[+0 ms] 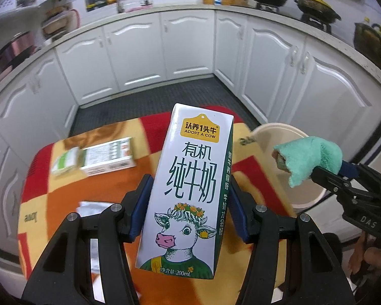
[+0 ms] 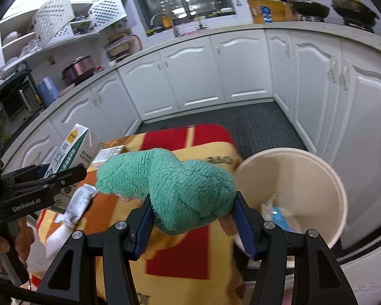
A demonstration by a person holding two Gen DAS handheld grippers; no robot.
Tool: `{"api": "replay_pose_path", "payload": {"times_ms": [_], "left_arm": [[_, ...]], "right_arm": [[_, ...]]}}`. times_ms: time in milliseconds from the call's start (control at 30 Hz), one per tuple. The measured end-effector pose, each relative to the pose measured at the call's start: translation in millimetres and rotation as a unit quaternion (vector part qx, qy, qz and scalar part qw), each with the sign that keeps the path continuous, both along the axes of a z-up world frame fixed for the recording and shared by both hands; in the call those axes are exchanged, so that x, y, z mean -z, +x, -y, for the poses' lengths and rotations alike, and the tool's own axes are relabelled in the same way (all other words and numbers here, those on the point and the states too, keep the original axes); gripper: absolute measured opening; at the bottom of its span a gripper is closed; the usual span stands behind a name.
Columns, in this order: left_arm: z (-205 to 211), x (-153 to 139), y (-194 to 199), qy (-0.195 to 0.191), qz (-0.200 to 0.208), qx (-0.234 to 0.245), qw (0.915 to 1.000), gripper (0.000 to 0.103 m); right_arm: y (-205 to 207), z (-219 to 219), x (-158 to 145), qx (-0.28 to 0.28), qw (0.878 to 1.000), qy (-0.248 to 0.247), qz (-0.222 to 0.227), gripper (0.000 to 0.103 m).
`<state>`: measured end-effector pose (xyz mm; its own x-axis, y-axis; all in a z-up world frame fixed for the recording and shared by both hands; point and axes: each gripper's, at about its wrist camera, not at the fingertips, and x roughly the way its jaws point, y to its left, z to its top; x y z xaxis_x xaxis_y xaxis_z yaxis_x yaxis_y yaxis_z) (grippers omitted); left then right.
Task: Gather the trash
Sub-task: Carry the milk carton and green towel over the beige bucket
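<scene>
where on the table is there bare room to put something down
Bare cloth shows in the red and yellow patch under the towel, toward the bin. The orange patch between the flat carton and the milk carton is free too. The side with the silver wrapper is crowded.

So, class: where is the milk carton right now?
The milk carton is clamped upright in the left gripper above the table, left of the bin.
</scene>
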<state>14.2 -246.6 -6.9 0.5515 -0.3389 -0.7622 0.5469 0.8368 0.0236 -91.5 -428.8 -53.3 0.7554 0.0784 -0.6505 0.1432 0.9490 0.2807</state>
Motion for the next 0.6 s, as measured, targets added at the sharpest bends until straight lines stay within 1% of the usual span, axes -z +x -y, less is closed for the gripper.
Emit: {"api": "replay_pose_path", "payload": {"times_ms": [167, 300, 467, 600], "left_arm": [[45, 9, 1, -0.003, -0.033, 0.031, 0.999, 0.055], [79, 19, 5, -0.007, -0.058, 0.048, 0.9972, 0.055], [113, 31, 9, -0.012, -0.076, 0.063, 0.9951, 0.055], [131, 43, 11, -0.009, -0.086, 0.064, 0.9943, 0.055]], "right_arm": [[-8, 30, 8, 0.037, 0.999, -0.006, -0.013, 0.057], [-11, 54, 22, 0.059, 0.998, -0.008, -0.033, 0.057], [-14, 78, 40, 0.087, 0.995, 0.0, -0.053, 0.057], [-15, 94, 52, 0.105, 0.992, 0.009, -0.066, 0.057]]}}
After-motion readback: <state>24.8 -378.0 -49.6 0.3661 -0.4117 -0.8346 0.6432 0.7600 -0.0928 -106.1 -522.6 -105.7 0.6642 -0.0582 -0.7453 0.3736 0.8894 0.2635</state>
